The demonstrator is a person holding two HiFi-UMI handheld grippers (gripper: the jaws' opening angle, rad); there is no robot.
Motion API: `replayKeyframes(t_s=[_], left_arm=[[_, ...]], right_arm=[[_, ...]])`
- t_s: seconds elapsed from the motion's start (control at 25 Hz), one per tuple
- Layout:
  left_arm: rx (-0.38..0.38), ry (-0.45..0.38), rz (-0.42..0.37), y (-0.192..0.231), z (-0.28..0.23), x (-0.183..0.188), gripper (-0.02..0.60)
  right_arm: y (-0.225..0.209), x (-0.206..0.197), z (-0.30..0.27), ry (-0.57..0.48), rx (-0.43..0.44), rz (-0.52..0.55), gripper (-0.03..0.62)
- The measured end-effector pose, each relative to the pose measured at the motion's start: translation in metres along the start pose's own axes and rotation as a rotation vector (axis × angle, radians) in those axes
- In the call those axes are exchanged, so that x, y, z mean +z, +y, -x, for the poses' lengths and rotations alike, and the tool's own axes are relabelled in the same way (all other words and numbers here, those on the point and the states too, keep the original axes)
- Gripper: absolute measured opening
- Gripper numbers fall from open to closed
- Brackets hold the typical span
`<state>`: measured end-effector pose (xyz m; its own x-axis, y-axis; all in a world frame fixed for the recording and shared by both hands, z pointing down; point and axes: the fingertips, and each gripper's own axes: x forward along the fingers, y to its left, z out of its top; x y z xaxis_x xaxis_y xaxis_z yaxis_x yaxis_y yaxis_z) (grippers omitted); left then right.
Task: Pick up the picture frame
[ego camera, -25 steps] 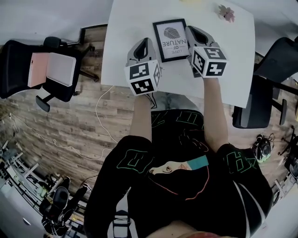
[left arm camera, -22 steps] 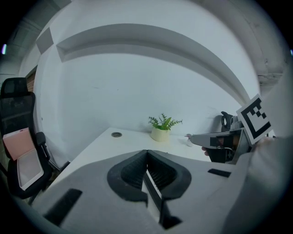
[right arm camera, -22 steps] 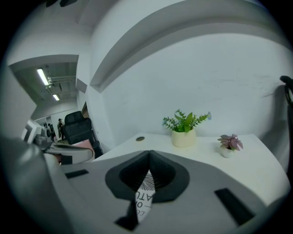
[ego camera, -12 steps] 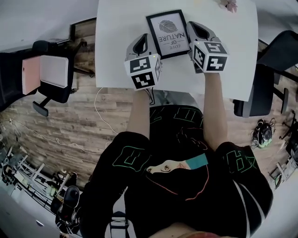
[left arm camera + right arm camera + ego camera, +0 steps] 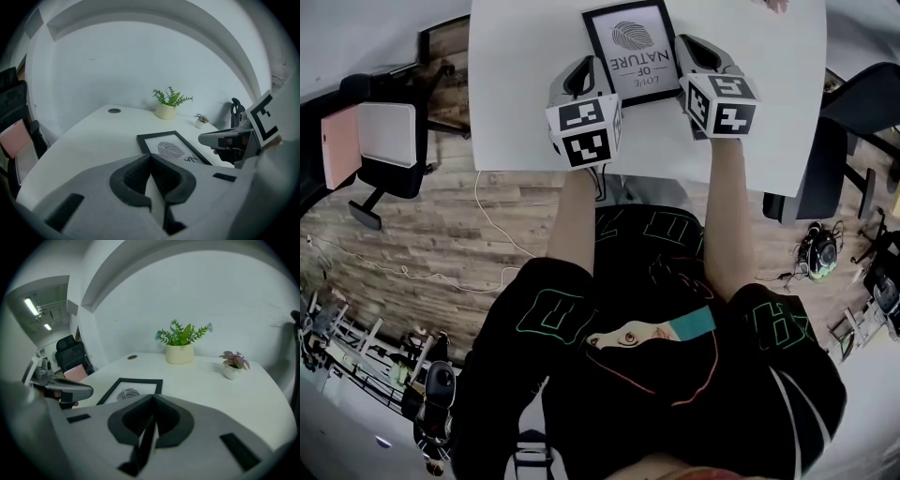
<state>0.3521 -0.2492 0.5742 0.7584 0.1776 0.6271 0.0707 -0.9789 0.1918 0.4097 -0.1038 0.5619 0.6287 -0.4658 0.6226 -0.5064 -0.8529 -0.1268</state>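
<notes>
A black picture frame (image 5: 630, 49) with a white print of a leaf and some words lies flat on the white table (image 5: 516, 112). It also shows in the left gripper view, picture frame (image 5: 171, 149), and in the right gripper view, picture frame (image 5: 132, 391). My left gripper (image 5: 583, 77) hovers just left of the frame's near corner, jaws shut and empty (image 5: 151, 157). My right gripper (image 5: 689, 52) hangs by the frame's right edge, also shut with nothing in it (image 5: 152, 398). Neither touches the frame.
A green plant in a cream pot (image 5: 180, 347) and a small pink plant (image 5: 233, 364) stand at the table's far side. A round cable hole (image 5: 114, 110) is in the tabletop. Black office chairs stand left (image 5: 380, 141) and right (image 5: 839, 141) of the table.
Both grippers have sunk toward the table, still on either side of the frame. The head view has shifted, so the table and frame now sit higher in it.
</notes>
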Motion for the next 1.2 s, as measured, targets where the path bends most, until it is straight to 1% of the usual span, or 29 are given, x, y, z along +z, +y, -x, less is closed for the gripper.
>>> replayKeyframes(t_s=[0.08, 0.12, 0.16, 0.28, 0.48, 0.64, 0.88, 1.04, 1.2], left_arm=[[-0.007, 0.016, 0.005, -0.001, -0.003, -0.005, 0.013], [-0.012, 0.025, 0.008, -0.002, -0.004, -0.008, 0.047], [-0.017, 0.033, 0.011, -0.003, -0.005, -0.011, 0.052], [-0.021, 0.050, 0.019, -0.004, -0.009, -0.018, 0.073], [-0.017, 0.081, 0.031, -0.007, -0.014, -0.025, 0.127], [-0.012, 0.095, 0.048, -0.007, -0.017, -0.027, 0.130], [-0.025, 0.127, 0.073, -0.014, -0.022, -0.033, 0.130], [-0.011, 0.128, 0.076, -0.013, -0.023, -0.034, 0.117], [-0.009, 0.119, 0.112, -0.012, -0.022, -0.033, 0.098]], right_arm=[[-0.001, -0.005, -0.003, 0.018, -0.001, 0.008, 0.006], [-0.002, -0.008, -0.004, 0.029, 0.001, 0.010, 0.014], [-0.002, -0.010, -0.005, 0.040, 0.004, 0.010, 0.040], [-0.001, -0.018, -0.010, 0.071, 0.010, 0.017, 0.055], [-0.001, -0.026, -0.017, 0.105, 0.031, 0.015, 0.092], [-0.001, -0.030, -0.020, 0.128, 0.041, 0.006, 0.104], [0.001, -0.034, -0.022, 0.157, 0.039, -0.008, 0.101], [0.003, -0.034, -0.024, 0.156, 0.024, -0.049, 0.089], [0.001, -0.035, -0.023, 0.176, 0.018, -0.100, 0.081]])
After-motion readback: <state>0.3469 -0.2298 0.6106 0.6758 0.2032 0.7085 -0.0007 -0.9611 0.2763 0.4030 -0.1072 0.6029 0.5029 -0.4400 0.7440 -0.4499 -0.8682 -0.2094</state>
